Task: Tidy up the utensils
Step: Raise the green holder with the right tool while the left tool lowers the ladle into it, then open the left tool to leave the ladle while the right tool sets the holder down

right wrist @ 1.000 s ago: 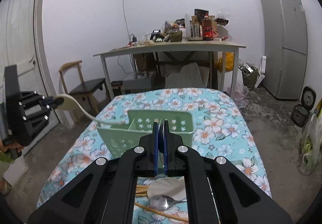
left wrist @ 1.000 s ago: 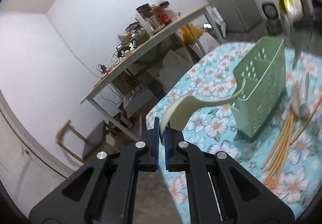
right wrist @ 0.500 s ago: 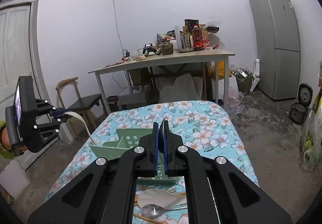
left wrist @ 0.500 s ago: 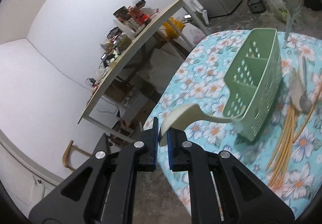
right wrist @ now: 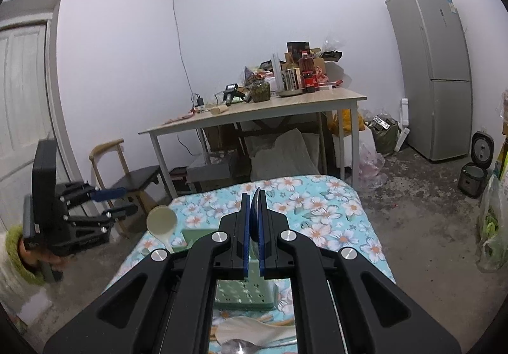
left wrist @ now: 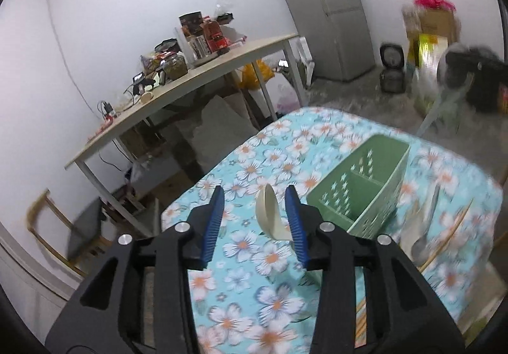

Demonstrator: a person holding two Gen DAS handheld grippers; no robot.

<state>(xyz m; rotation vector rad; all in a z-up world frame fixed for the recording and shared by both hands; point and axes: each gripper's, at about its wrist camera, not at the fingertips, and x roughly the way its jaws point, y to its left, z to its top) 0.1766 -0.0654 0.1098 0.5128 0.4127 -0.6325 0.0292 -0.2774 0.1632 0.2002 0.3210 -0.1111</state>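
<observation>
On your left, the left claw (left wrist: 254,192) hangs over the near left edge of the flowered table (left wrist: 247,306), its jaws spread and only just opened; the cream spoon (left wrist: 270,214) stands between the pads, close to the right-hand one, but neither pad seems to press it; its handle runs down into the end pocket of the green basket (left wrist: 374,188) and its bowl leans up and out over the basket's left wall, so this spoon looks freshly let go and that step about done; you should draw this claw straight back without brushing the bowl, since a knock could tip the spoon out or shift the light basket; behind it lie the table edge, bare floor and, well apart, a wooden chair (right wrist: 133,173), so there is room to retreat; the basket's other pockets look empty from here; further right, your right claw (right wrist: 253,195) is pressed together on a thin grey utensil (right wrist: 254,211), held above the basket; the next move is probably to lower that handle into a free pocket, and the air above the basket is open; beside the basket, on its right in the left camera, loose chopsticks (left wrist: 457,220) and a metal spoon (right wrist: 241,349) wait on the cloth, near the table's edge.
</observation>
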